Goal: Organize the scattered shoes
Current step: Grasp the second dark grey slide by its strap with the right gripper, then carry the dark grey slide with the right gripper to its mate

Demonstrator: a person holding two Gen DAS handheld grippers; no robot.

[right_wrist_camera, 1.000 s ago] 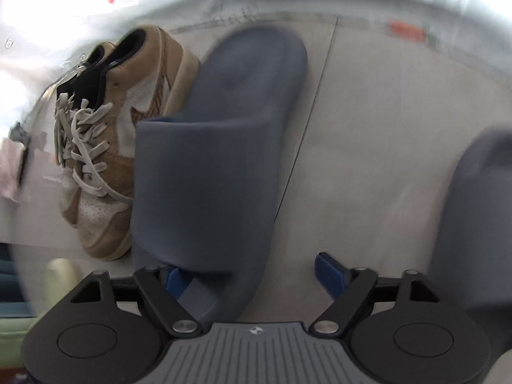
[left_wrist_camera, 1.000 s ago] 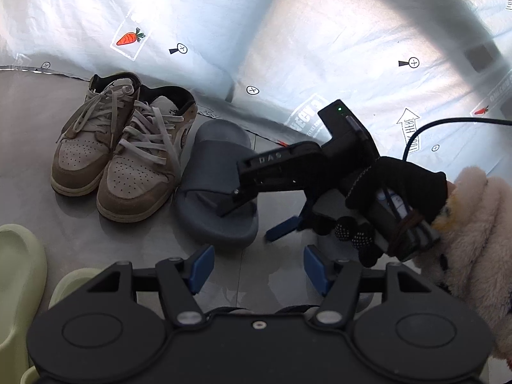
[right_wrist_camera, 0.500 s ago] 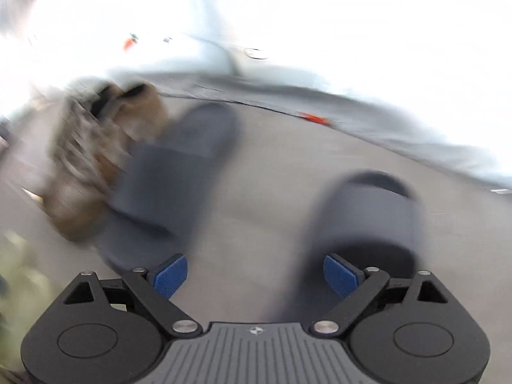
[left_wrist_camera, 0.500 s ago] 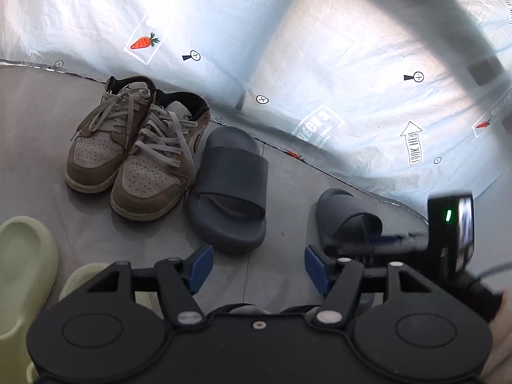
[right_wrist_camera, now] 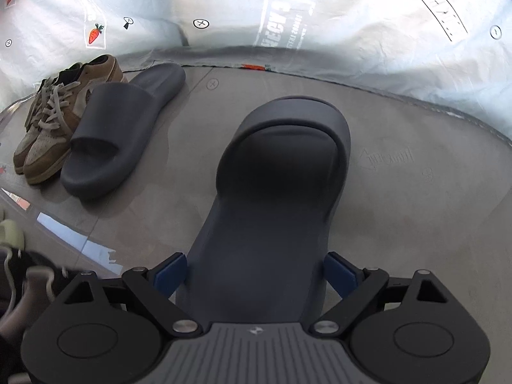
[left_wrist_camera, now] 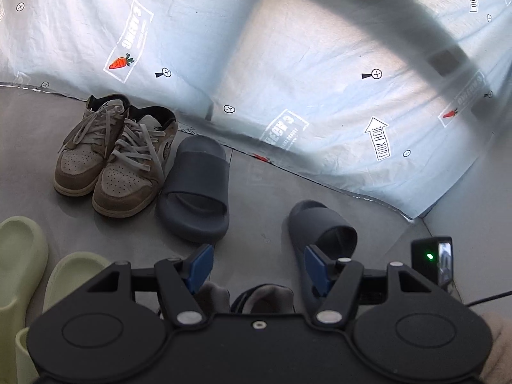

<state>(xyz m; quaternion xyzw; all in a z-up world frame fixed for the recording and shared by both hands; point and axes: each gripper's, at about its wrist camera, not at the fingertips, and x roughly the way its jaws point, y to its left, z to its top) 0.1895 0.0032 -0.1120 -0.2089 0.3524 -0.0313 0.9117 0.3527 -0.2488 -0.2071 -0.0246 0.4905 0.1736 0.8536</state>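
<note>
Right hand-held gripper (right_wrist_camera: 254, 272) astride lone navy slide (right_wrist_camera: 278, 172)

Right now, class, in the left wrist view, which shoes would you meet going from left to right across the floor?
Green clogs → tan sneakers → first dark slide → second dark slide.

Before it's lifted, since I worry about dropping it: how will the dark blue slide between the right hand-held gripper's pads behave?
The slide looks thick, moulded foam: probably light and fairly stiff. Its matte sides likely grip well. Held at the heel, the strap end may sag.
</note>
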